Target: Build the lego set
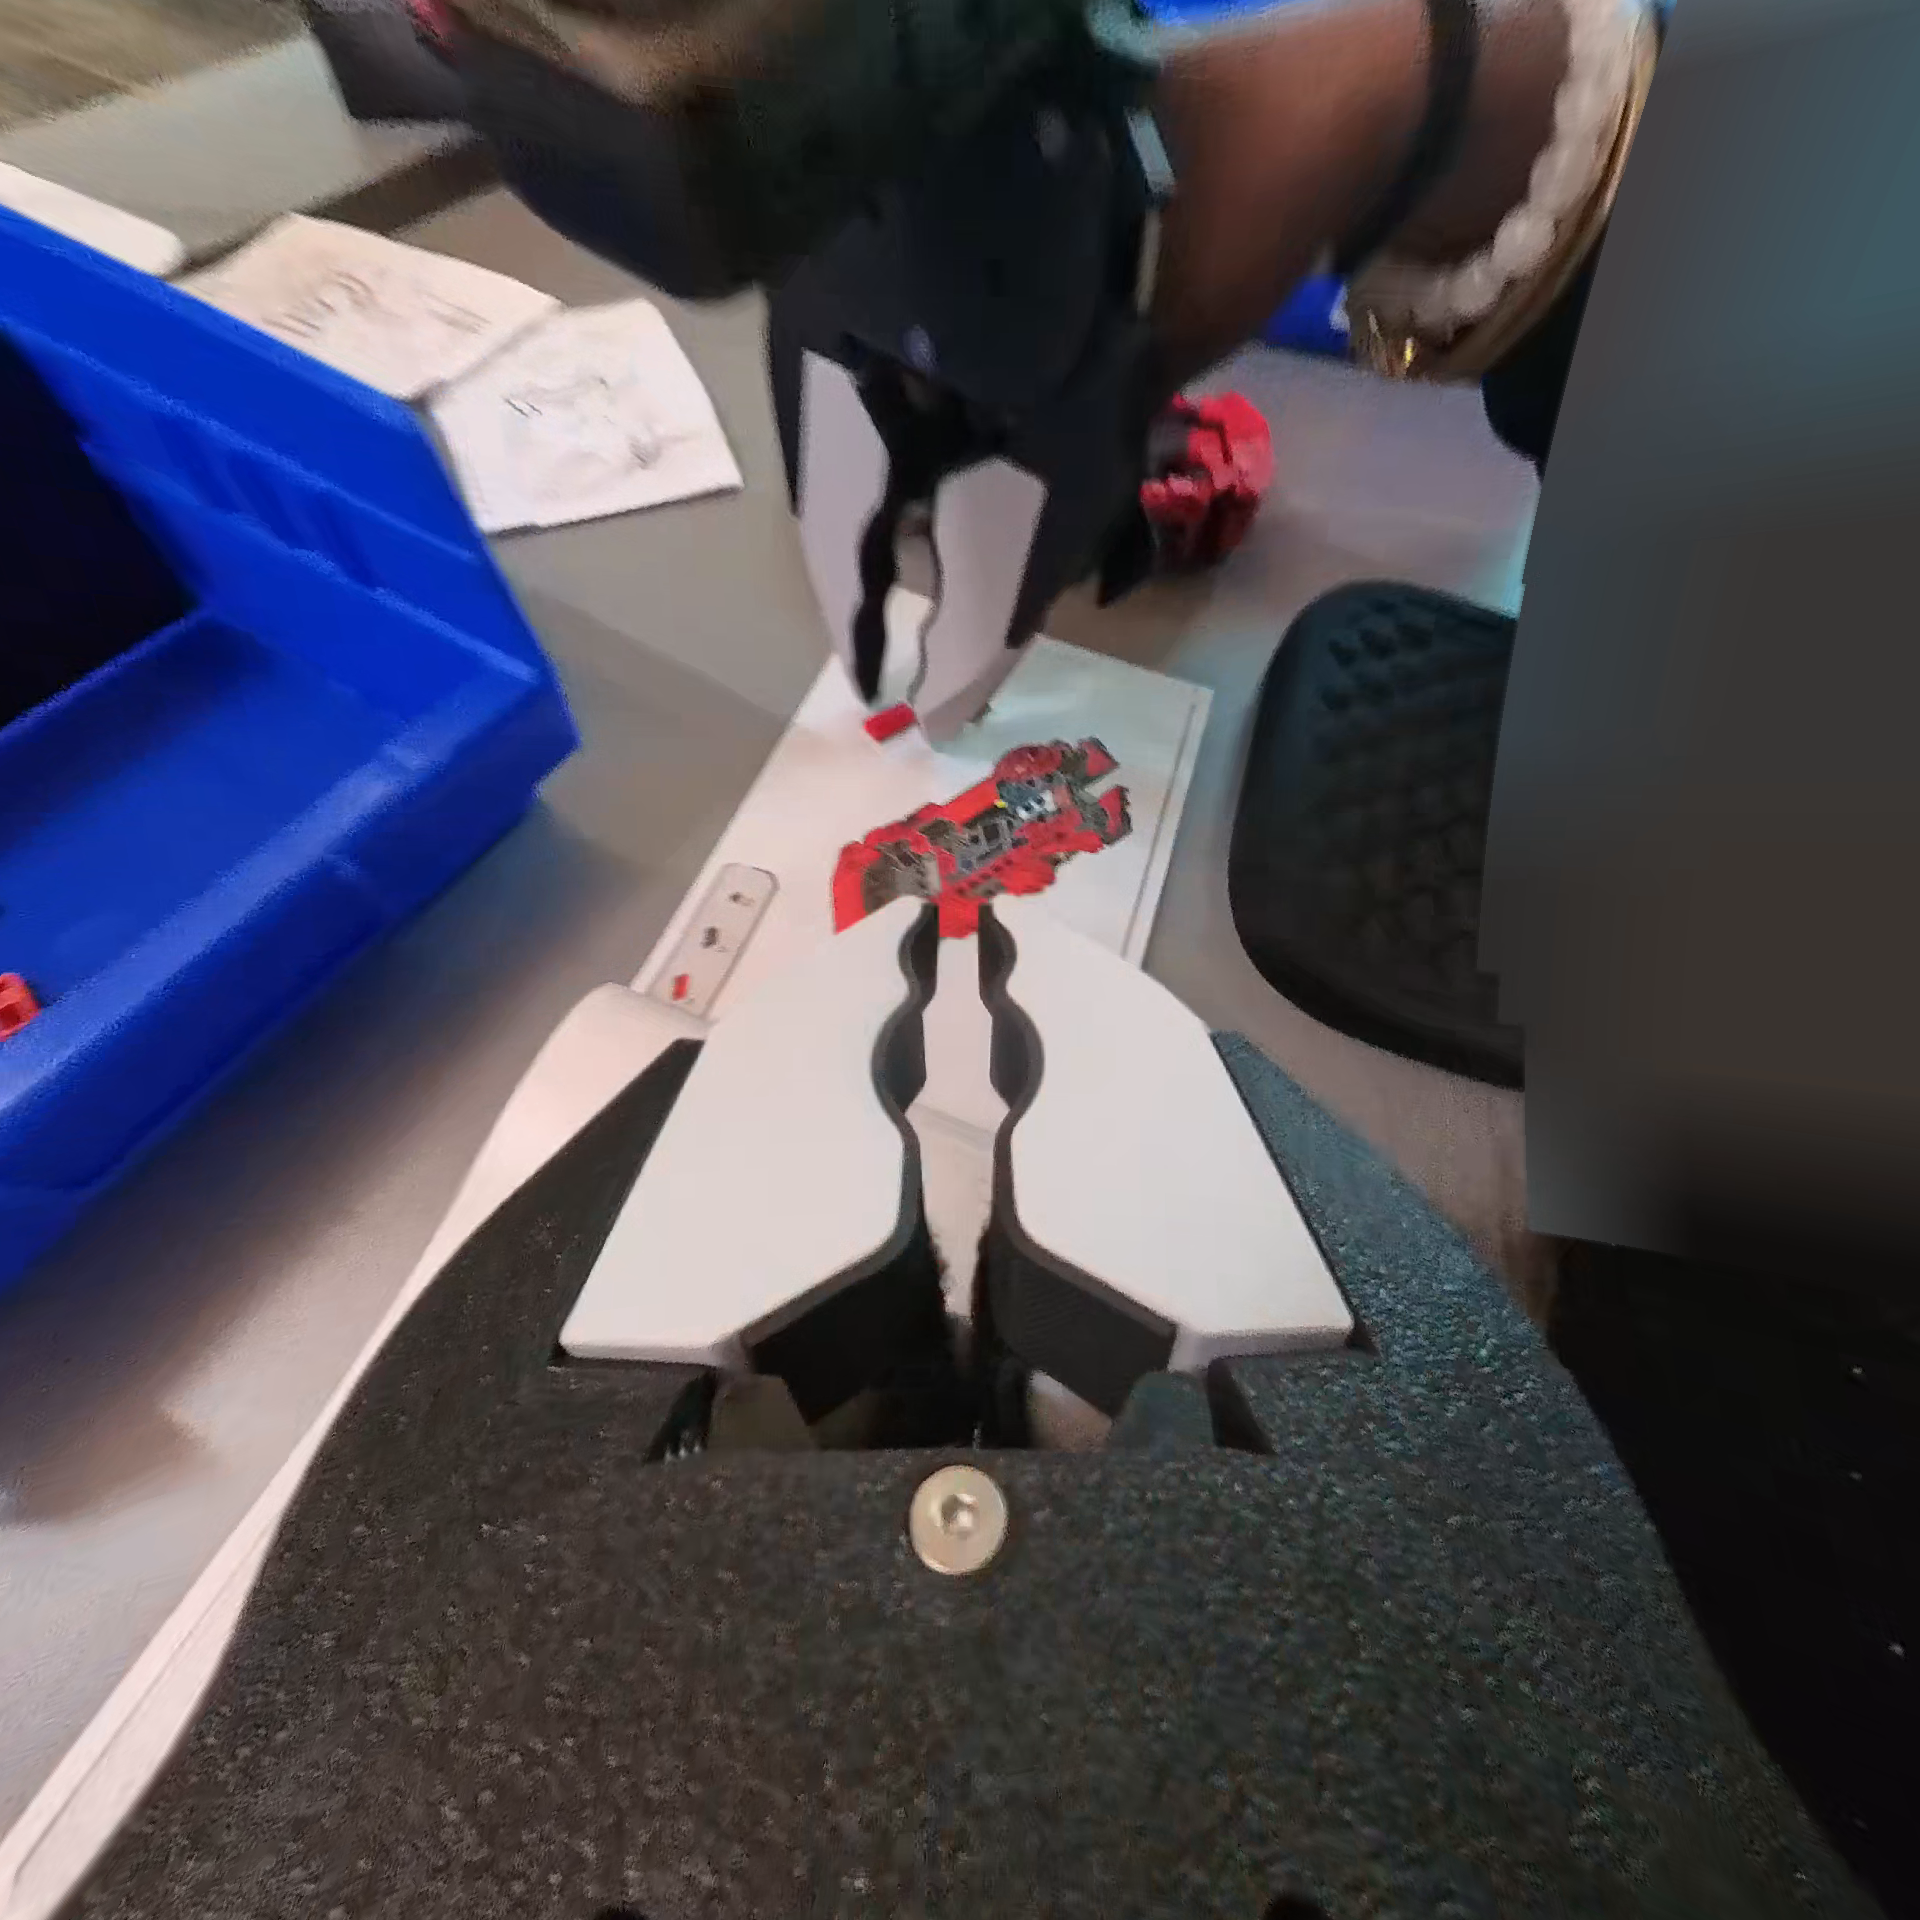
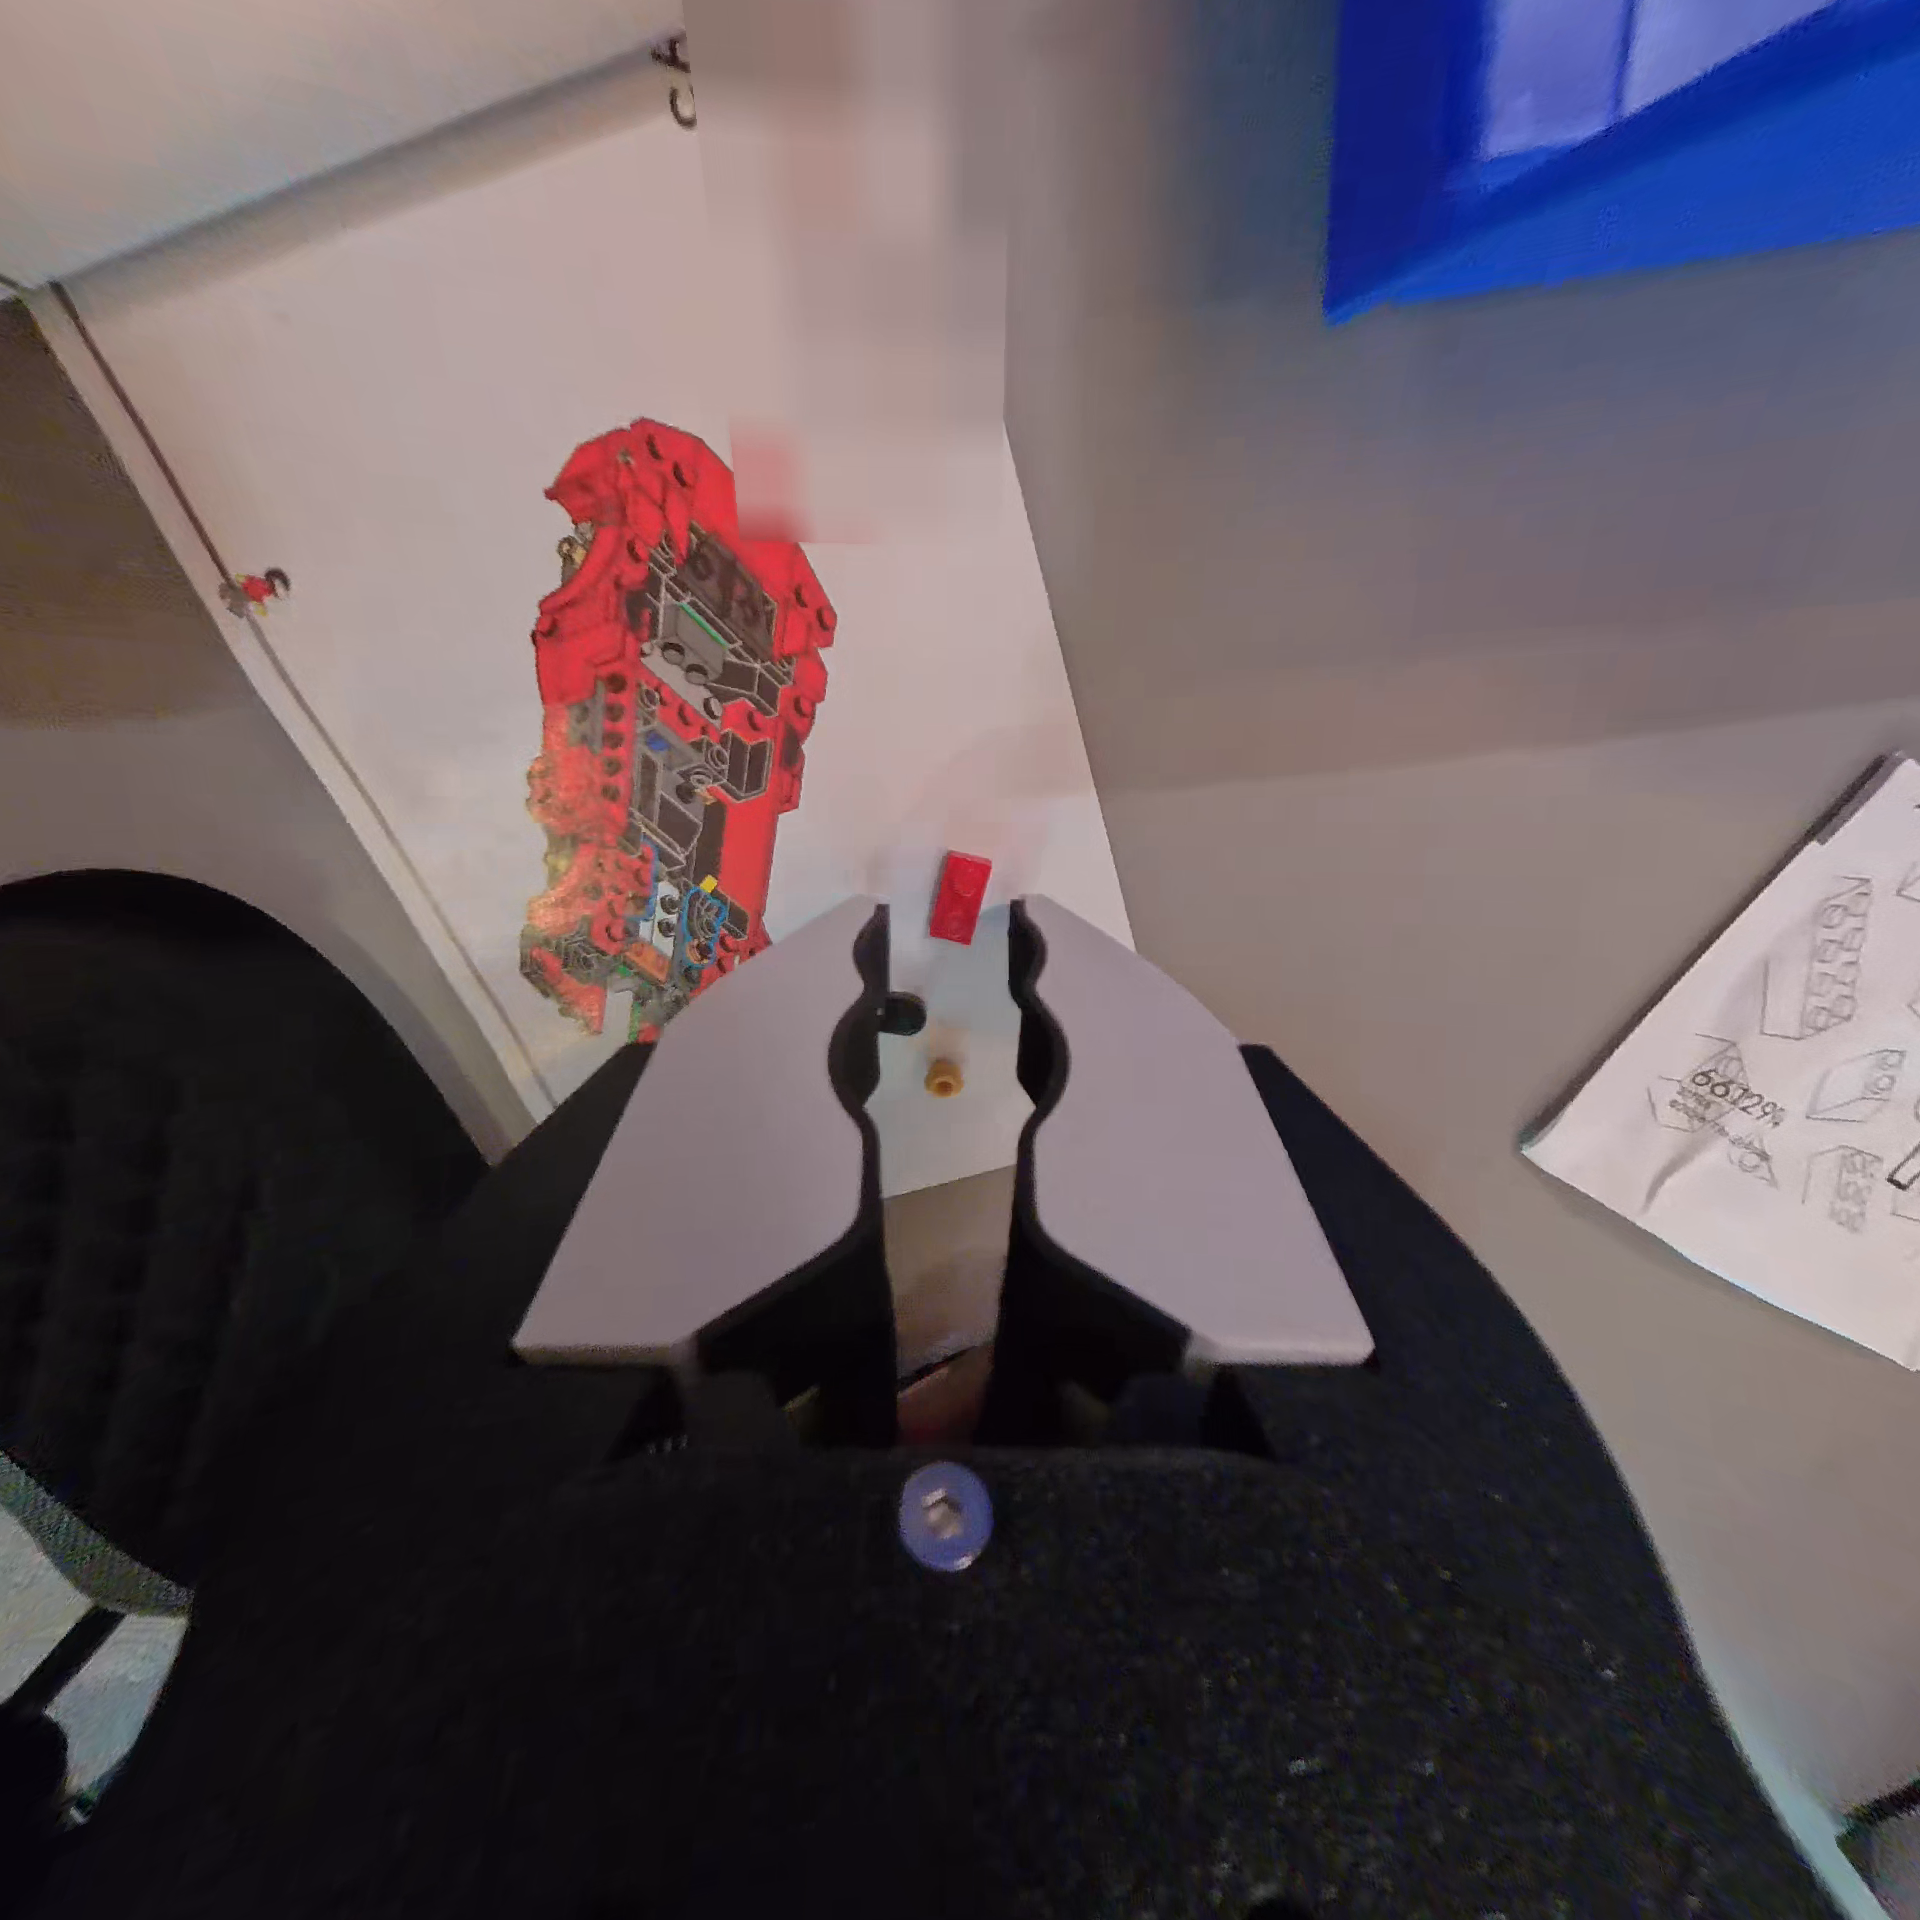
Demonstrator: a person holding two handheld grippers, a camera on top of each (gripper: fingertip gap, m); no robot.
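A small red plate (image 2: 961,896) lies on the open instruction booklet (image 2: 416,468), beside its printed picture of a red car (image 2: 675,727). My right gripper (image 2: 948,920) is open and empty, pointing down at the page, with the plate just ahead of its tips. A tiny tan round piece (image 2: 943,1077) and a small black piece (image 2: 902,1013) lie on the page between its fingers. In the left wrist view the right gripper (image 1: 914,712) hovers at the red plate (image 1: 891,720). My left gripper (image 1: 956,928) is narrowly open and empty, low over the booklet (image 1: 1081,717).
A blue bin (image 1: 260,623) stands left of the booklet with a red piece (image 1: 12,1003) inside; it also shows in the right wrist view (image 2: 1610,156). A partly built red model (image 1: 1210,478) sits farther back. Loose printed sheets (image 1: 582,416) lie on the grey table. A black mesh chair (image 1: 1371,831) is at the table edge. Some 12 cm of space lies between my two pairs of fingers.
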